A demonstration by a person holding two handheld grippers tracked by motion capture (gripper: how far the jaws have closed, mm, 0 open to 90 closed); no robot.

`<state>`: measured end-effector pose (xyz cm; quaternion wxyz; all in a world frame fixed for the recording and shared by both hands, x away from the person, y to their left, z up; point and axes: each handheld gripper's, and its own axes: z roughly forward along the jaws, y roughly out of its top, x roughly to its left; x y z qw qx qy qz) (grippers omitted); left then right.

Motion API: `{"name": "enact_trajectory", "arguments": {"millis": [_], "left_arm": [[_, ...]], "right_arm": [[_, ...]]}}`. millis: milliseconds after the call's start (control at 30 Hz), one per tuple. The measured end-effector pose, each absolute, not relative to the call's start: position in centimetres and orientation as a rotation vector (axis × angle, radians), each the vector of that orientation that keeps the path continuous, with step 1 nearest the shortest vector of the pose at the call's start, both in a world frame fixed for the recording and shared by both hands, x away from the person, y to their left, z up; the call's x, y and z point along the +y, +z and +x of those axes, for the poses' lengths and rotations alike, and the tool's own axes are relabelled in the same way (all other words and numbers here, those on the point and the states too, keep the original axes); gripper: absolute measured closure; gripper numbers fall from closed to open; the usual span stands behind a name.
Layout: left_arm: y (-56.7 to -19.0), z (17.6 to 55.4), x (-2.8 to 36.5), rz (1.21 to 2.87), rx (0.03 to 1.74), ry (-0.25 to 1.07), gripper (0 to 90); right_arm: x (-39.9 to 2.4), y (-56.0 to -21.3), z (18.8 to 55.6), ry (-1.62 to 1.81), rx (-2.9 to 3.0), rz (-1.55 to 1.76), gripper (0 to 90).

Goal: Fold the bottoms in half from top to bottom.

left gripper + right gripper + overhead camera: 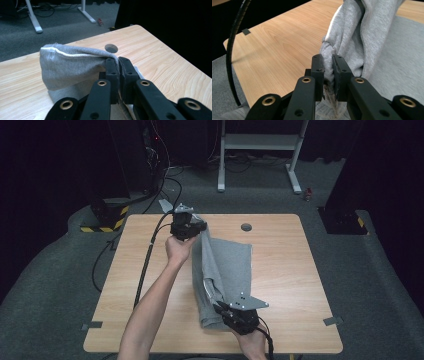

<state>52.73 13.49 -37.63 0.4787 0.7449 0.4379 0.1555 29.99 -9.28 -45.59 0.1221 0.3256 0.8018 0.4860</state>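
A grey garment [222, 270] with a white trim lies partly on the wooden table [290, 270], its left edge lifted between both hands. My left gripper [192, 227] holds the far corner above the table's back part. In the left gripper view its jaws are shut on the grey cloth [72, 65], with the left gripper [118, 62] pinching a fold. My right gripper [220, 309] holds the near corner by the front edge. In the right gripper view the right gripper [327, 65] pinches a bunched piece of the cloth [359, 32].
A round cable hole [246, 227] sits in the table near its back edge. Cables trail off the table's left side [145, 265]. A white stand [260, 150] and yellow-black striped bases [102, 220] stand on the floor behind.
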Motion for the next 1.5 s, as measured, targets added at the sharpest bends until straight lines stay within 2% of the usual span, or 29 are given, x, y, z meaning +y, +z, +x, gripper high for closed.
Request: {"name": "enact_trajectory", "arguments": {"millis": [600, 933, 1300, 1467, 1500], "left_arm": [[-40.0, 52.9, 10.3, 1.868, 1.023, 0.376, 86.0], [-43.6, 53.4, 8.5, 1.903, 1.045, 0.349, 85.6], [-47.2, 53.6, 8.5, 1.920, 1.115, 0.339, 84.7], [-47.6, 53.4, 8.6, 1.929, 1.113, 0.342, 78.6], [-47.9, 53.1, 8.8, 1.936, 1.107, 0.329, 72.5]], "right_arm": [[-11.8, -47.6, 29.1, 1.371, 2.307, 1.090, 80.3], [-12.8, -49.4, 28.4, 1.292, 2.300, 1.157, 80.0], [-13.0, -50.2, 28.5, 1.211, 2.320, 1.158, 79.8], [-13.1, -50.2, 28.5, 1.198, 2.331, 1.146, 78.5], [-12.9, -50.3, 28.5, 1.196, 2.329, 1.137, 75.5]]}}
